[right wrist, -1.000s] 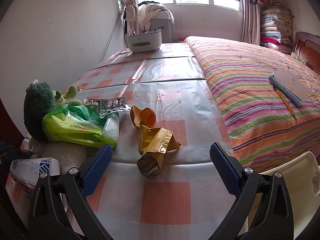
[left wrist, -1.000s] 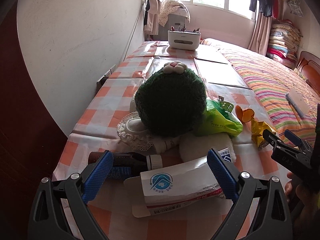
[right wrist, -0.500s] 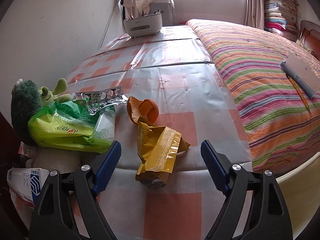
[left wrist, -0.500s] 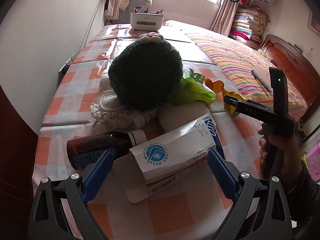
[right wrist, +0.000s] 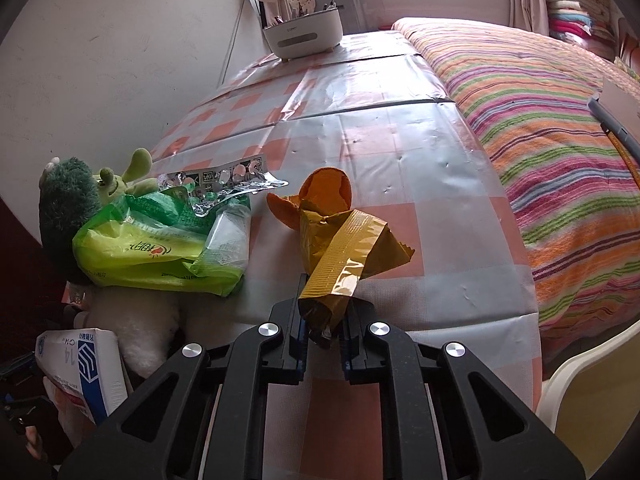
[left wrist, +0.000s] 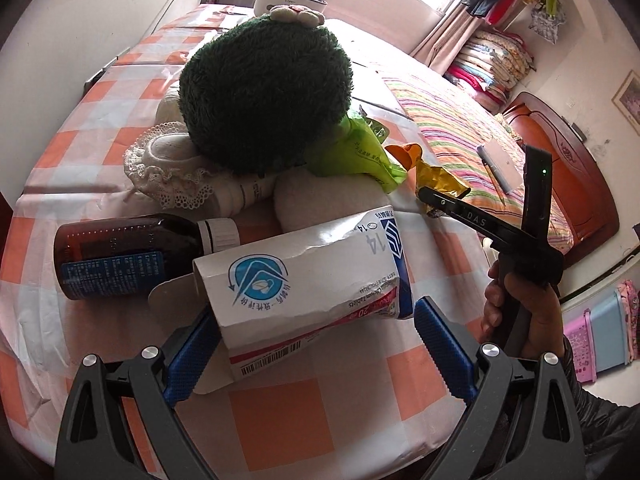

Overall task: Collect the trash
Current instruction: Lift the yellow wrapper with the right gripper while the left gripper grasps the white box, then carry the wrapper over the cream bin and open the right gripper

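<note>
- Right wrist view has the right gripper [right wrist: 323,330] clamped on the near end of the yellow wrapper [right wrist: 346,254]. Its jaws have just been closing, and the crinkled foil sits squeezed between them, the rest lying on the checked tablecloth [right wrist: 384,152].
- The wrapper's far end touches the orange peel [right wrist: 326,194], so I'd lift straight up and slowly so the peel doesn't get dragged along.
- The bite looks like it's only on the tip, so I'd guess a fast swing could slip it out.
- The left gripper [left wrist: 316,354] is wide open around the torn white box [left wrist: 308,276], pads either side, not pressing yet.
- I'd close across the box's middle. It leans on the brown bottle [left wrist: 120,256], which isn't obviously trash and could roll.
- The green bag [right wrist: 160,252] stays under the plush toy [left wrist: 264,96] for later.
</note>
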`<state>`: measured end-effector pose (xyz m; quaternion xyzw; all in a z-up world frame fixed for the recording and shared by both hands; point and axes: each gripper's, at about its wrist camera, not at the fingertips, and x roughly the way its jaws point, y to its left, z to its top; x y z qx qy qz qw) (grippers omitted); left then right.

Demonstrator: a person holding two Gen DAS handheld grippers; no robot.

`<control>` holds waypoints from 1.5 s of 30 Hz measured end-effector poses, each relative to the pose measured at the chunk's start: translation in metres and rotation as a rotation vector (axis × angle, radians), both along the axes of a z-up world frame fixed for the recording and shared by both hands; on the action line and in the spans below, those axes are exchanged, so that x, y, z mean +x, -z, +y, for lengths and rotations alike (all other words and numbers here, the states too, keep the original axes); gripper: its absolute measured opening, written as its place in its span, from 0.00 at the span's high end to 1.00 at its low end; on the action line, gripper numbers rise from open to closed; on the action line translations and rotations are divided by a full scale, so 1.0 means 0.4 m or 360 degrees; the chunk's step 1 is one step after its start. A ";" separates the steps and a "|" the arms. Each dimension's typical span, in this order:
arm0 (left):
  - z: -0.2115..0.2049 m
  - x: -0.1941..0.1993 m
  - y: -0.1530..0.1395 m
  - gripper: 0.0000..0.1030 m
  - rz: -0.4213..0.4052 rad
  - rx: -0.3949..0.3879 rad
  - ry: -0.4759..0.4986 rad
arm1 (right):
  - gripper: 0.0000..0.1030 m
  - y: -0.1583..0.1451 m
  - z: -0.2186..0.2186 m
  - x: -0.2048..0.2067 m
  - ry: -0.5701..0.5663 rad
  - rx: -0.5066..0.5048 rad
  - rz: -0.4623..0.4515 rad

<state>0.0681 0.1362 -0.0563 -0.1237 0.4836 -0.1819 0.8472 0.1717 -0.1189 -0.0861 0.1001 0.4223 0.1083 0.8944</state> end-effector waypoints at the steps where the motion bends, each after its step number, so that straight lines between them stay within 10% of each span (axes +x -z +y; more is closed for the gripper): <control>1: -0.005 -0.001 0.002 0.11 -0.0004 -0.0008 -0.0002 | 0.89 -0.001 -0.001 -0.002 0.0000 0.0004 -0.0006; 22: -0.057 -0.020 -0.027 0.85 -0.0172 -0.0232 0.0097 | 0.89 -0.059 -0.026 -0.086 0.0003 -0.0009 -0.0188; 45: -0.175 -0.016 -0.082 0.93 -0.0357 -0.0096 0.0119 | 0.89 -0.116 -0.138 -0.194 0.0079 -0.0046 -0.0348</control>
